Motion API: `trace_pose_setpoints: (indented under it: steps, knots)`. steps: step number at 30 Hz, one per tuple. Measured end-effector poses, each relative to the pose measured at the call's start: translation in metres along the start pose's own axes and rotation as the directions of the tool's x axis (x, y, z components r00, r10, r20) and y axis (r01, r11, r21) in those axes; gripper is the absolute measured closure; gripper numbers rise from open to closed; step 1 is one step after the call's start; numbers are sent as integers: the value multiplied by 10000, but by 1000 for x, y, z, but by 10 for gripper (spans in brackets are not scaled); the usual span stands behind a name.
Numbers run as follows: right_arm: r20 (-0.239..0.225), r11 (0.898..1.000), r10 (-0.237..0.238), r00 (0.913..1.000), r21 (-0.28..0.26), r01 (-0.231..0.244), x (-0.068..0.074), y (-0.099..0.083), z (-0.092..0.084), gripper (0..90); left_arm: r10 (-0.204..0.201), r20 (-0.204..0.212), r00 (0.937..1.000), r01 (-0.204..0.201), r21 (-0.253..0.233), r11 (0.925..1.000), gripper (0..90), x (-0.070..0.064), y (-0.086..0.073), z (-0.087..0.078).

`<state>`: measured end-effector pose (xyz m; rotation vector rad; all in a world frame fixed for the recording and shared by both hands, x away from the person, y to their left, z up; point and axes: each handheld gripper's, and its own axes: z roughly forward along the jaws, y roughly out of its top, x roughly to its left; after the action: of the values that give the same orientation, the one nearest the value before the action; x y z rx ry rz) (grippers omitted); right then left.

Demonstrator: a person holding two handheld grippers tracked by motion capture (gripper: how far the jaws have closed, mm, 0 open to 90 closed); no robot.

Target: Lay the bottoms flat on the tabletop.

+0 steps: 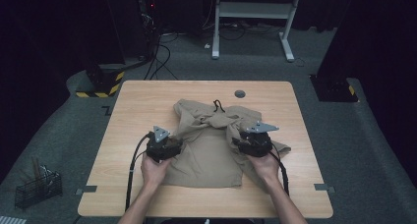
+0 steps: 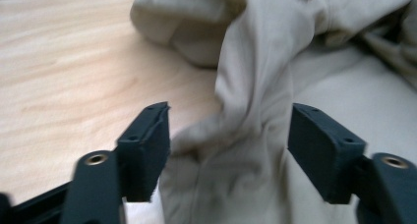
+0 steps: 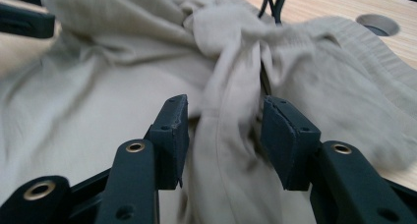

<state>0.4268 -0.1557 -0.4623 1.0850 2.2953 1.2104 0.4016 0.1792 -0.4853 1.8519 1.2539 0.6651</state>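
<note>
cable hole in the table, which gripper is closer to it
Right. The right gripper sits below the cable hole; the left gripper is farther off, lower left, across the beige garment.

No legible text, labels or numbers.

Crumpled cotton garment (image 1: 209,145): plain beige-khaki, no print; ribbed hem same tone; thin drawcord (image 1: 218,105) black. Rectangular wooden table (image 1: 142,111): light blond, faint grain streaks; round grommet (image 1: 240,94) grey. Left gripper (image 2: 228,153) and right gripper (image 3: 223,140): matt black, brass-coloured screw eyes, grey triangular top plates. Carpet floor (image 1: 344,135): dark grey. Base block (image 1: 101,84): yellow-black hazard stripes.
</note>
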Motion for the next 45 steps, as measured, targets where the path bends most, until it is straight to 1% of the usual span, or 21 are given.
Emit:
trace_pose_setpoints:
  steps: [2, 4, 6, 9, 11, 12, 16, 19, 23, 25, 29, 30, 31, 33, 34, 36, 38, 40, 42, 43, 45]
  knots:
    - [-55, 10000, 22, 10000, 90, -22, 1, 3, 6, 597, 8, 237, 9997, -5, -107, 9999, 375, -1, 6, 4]
    - [-115, 9993, -73, 9999, 359, 77, 2, 5, 12, 696, 58, 305, 9995, -57, -25, 10000, 431, -2, 12, 8]
    - [-158, 9987, -269, 9995, 434, 276, 3, 4, 14, 801, 118, 510, 9986, -122, 85, 9999, 568, -1, 15, 12]
    - [-46, 9979, -475, 9989, 443, 477, 2, 0, 10, 846, 197, 718, 9972, -231, 465, 9987, 751, 1, 20, 19]
    - [174, 9981, -536, 9984, 322, 530, -3, -4, 2, 859, 13, 690, 9976, -54, 591, 9982, 823, 7, 20, 20]
    - [271, 9984, -526, 9983, 233, 519, -6, -6, -2, 860, -44, 651, 9979, -1, 687, 9976, 837, 9, 20, 20]
    - [746, 9994, -331, 9967, 126, 322, -22, -16, -22, 864, -26, 186, 9998, 5, 1097, 9940, 855, 23, 16, 18]
    - [1160, 9998, 28, 9932, 210, -53, -38, -27, -35, 867, -114, -153, 9998, 135, 1404, 9900, 857, 33, 14, 16]
    - [1520, 9975, 465, 9873, 451, -539, -56, -43, -43, 870, -8, -524, 9986, 118, 2113, 9774, 858, 41, 7, 19]
    - [1665, 9947, 704, 9835, 619, -817, -63, -53, -45, 872, -92, -616, 9981, 240, 2442, 9694, 857, 45, 2, 21]
    - [1815, 9903, 897, 9793, 881, -1071, -69, -66, -48, 866, -290, -859, 9959, 512, 2692, 9617, 844, 51, -3, 22]
    - [1735, 9880, 1022, 9795, 973, -1203, -69, -66, -48, 847, -299, -916, 9954, 535, 2678, 9620, 813, 50, -3, 21]
    - [1702, 9879, 1038, 9799, 967, -1215, -69, -66, -48, 820, -316, -941, 9951, 550, 2572, 9648, 769, 49, -3, 21]
    - [1587, 9897, 1094, 9813, 747, -1225, -67, -63, -52, 743, -316, -787, 9964, 488, 2264, 9728, 633, 47, 0, 17]
    - [1487, 9912, 1105, 9827, 558, -1199, -65, -61, -54, 705, -308, -660, 9973, 434, 1992, 9790, 585, 44, 2, 15]
    - [1396, 9938, 1072, 9844, 132, -1101, -61, -54, -58, 637, -297, -482, 9984, 381, 1849, 9820, 501, 41, 5, 14]
    - [1188, 9953, 966, 9882, -195, -949, -55, -44, -59, 593, -331, -282, 9991, 377, 1842, 9822, 489, 39, 9, 15]
    - [1043, 9961, 862, 9908, -289, -836, -50, -37, -56, 578, -400, -104, 9991, 413, 1887, 9812, 515, 39, 10, 18]
    - [926, 9973, 719, 9931, -242, -700, -46, -30, -49, 576, -462, 79, 9989, 437, 1990, 9790, 619, 39, 8, 21]
    - [846, 9975, 687, 9940, -207, -671, -45, -28, -45, 592, -431, 208, 9989, 377, 2127, 9764, 672, 39, 7, 23]
    - [637, 9982, 595, 9962, -29, -594, -42, -25, -37, 675, -364, 264, 9990, 294, 2293, 9729, 771, 39, 5, 25]
